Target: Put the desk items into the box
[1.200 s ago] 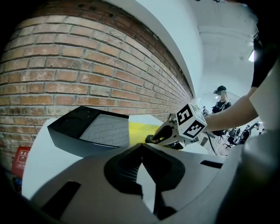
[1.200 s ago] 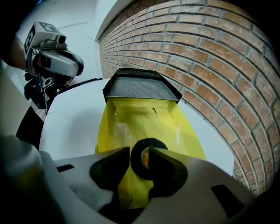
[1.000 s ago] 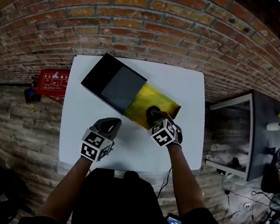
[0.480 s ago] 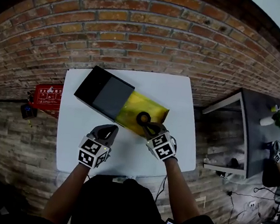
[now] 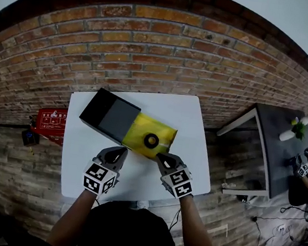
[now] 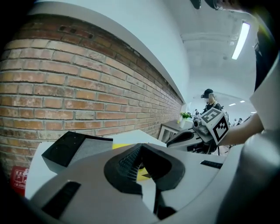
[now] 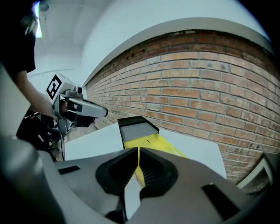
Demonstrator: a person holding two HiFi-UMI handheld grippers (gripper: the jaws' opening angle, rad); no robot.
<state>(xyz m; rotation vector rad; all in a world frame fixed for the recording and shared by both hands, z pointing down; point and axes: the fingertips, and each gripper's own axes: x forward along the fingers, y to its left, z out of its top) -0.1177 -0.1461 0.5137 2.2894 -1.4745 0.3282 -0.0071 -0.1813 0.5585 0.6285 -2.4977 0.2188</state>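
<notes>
The right gripper's (image 7: pixel 138 153) fingers (image 7: pixel 151 175) have just closed, empty, before the yellow box (image 7: pixel 157 143) on the table (image 7: pixel 94 140).

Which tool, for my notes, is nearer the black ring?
The right tool, by the yellow tray; the left tool is farther from the black ring.

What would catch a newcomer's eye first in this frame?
The bright yellow tray half out of a black sleeve on the white table, with a black ring lying in it. Just short of it, the right gripper, jaws just closed on nothing, and the left gripper, shut too.
</notes>
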